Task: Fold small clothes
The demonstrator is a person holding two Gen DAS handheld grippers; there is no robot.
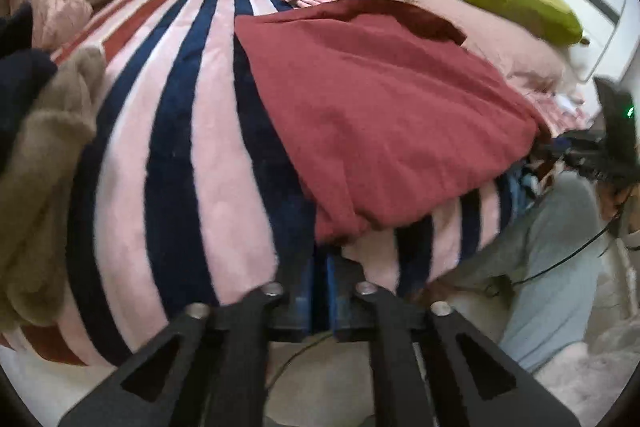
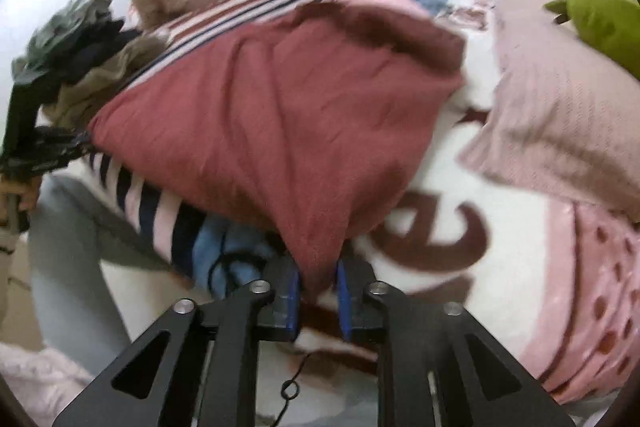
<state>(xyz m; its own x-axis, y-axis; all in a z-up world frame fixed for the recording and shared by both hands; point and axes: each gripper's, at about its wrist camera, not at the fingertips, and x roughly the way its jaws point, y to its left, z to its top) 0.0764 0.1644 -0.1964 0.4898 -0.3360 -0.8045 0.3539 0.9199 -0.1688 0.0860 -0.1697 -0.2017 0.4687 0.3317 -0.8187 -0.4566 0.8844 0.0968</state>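
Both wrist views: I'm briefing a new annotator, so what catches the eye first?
The red garment dominates, spread over the striped blanket, one corner pinched in the right gripper. A green plush toy lies on the pink pillow behind it.

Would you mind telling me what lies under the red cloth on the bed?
The red cloth lies on a striped blanket; the right gripper pinches its corner. Anything else beneath it is covered.
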